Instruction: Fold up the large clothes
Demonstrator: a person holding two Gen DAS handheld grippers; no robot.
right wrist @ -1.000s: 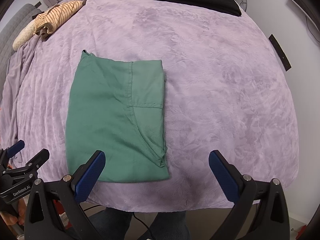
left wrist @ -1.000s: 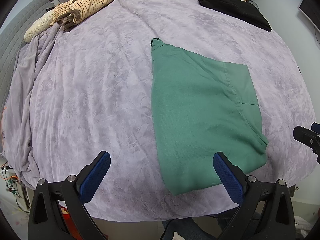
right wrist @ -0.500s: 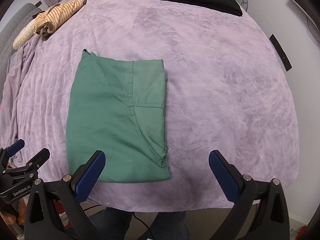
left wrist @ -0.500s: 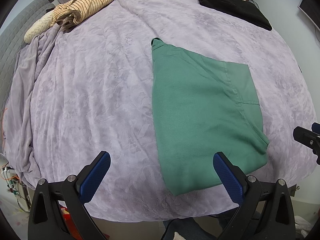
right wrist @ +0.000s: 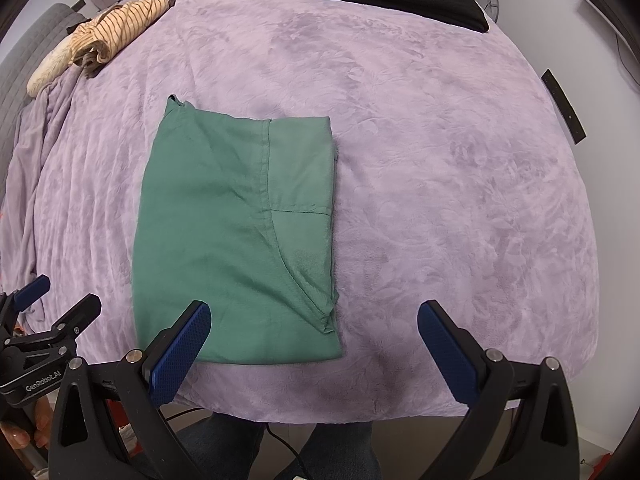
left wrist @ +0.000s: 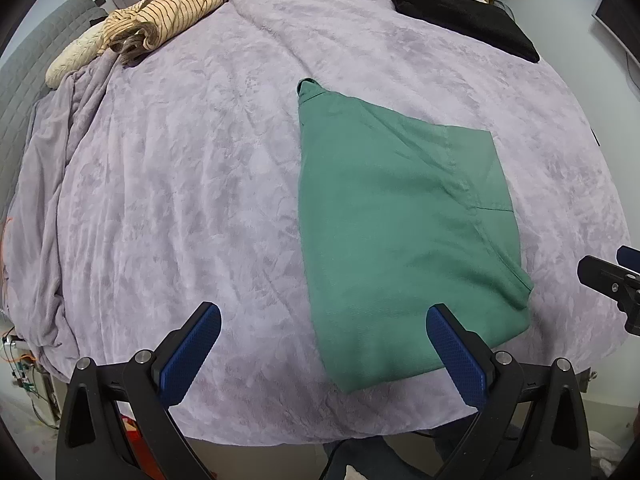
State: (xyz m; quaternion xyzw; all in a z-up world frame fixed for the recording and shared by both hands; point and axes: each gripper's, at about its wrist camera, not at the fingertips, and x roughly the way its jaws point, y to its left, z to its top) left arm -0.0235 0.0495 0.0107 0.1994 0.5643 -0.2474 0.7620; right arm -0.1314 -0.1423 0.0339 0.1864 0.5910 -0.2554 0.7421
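Nearest, the left gripper [left wrist: 320,344] and right gripper [right wrist: 314,340] hover with fingers spread wide, gripping nothing. The green garment [right wrist: 240,240] lies folded flat near the bed's [right wrist: 440,160] near edge. It looks soft, light and limp, so pinching both near corners seems best.

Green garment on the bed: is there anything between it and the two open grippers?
Nothing visible. The green garment lies folded on the purple blanket, just ahead of the left gripper and right gripper; other clothes lie far away.
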